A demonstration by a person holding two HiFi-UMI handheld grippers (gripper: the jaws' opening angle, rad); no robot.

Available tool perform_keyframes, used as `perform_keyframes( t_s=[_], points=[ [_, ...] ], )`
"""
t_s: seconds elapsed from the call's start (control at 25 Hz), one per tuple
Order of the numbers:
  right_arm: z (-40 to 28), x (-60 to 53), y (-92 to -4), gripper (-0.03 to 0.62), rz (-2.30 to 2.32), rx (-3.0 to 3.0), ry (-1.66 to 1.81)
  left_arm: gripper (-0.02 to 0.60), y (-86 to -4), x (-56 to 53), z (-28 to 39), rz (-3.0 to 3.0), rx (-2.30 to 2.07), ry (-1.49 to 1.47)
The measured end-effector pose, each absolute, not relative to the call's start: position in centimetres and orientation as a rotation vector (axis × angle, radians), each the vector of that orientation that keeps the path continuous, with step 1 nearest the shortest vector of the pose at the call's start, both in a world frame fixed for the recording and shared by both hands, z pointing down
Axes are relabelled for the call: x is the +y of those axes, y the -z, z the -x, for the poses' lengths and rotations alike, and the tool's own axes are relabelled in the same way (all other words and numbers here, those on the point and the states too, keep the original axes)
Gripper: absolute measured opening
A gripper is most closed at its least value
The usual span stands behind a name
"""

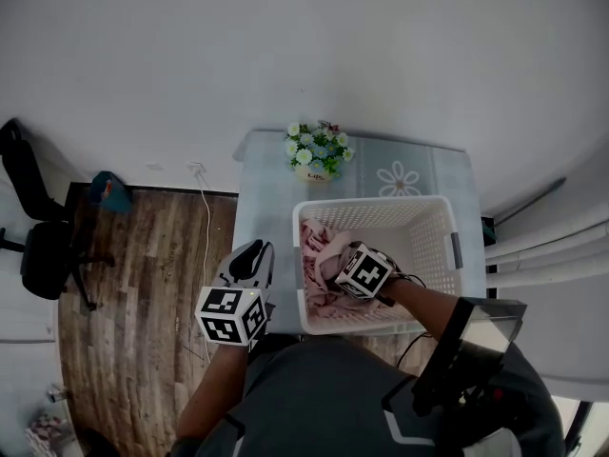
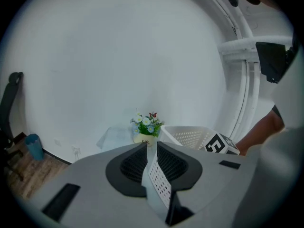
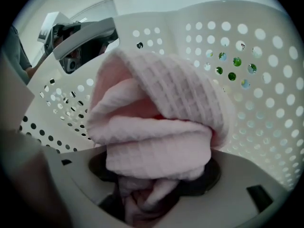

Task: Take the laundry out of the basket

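Nearby, the left hand-held gripper (image 1: 253, 251) hangs just outside the left wall of the white perforated basket (image 1: 376, 204), its jaws drawn together on nothing. To its right, the right hand-held gripper (image 1: 343, 276) reaches down into the basket and pinches a bunched fold of the pink laundry (image 3: 156, 127), which lies heaped in the basket's left half. The waffle-weave cloth looks light, soft and limp, so it will likely drape and trail when lifted; a thick gathered fold seems the surest hold. Farther off, the table (image 1: 266, 174) under the basket carries a flower pot (image 1: 316, 152).
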State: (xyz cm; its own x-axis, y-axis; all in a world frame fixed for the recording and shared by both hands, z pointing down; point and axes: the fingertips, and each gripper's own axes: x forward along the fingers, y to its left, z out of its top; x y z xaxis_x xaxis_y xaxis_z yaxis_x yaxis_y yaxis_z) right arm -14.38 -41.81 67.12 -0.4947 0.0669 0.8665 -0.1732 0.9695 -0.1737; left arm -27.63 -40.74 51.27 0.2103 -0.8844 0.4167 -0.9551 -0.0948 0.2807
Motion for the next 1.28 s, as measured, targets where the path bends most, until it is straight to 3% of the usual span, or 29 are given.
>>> perform_keyframes(
  t_s=[0.52,1.28],
  points=[
    [14.1,-43.0,-61.3,0.331,-0.135,-2.26,-0.344,0.067,-48.8,-38.2,25.9,-2.009,-1.757,-0.157],
    [11.2,-42.1,-45.3,0.333,-0.253,-2.7,-0.16,0.057,-40.0,-33.9,22.8,-2.038,-2.037,-0.05]
  ],
)
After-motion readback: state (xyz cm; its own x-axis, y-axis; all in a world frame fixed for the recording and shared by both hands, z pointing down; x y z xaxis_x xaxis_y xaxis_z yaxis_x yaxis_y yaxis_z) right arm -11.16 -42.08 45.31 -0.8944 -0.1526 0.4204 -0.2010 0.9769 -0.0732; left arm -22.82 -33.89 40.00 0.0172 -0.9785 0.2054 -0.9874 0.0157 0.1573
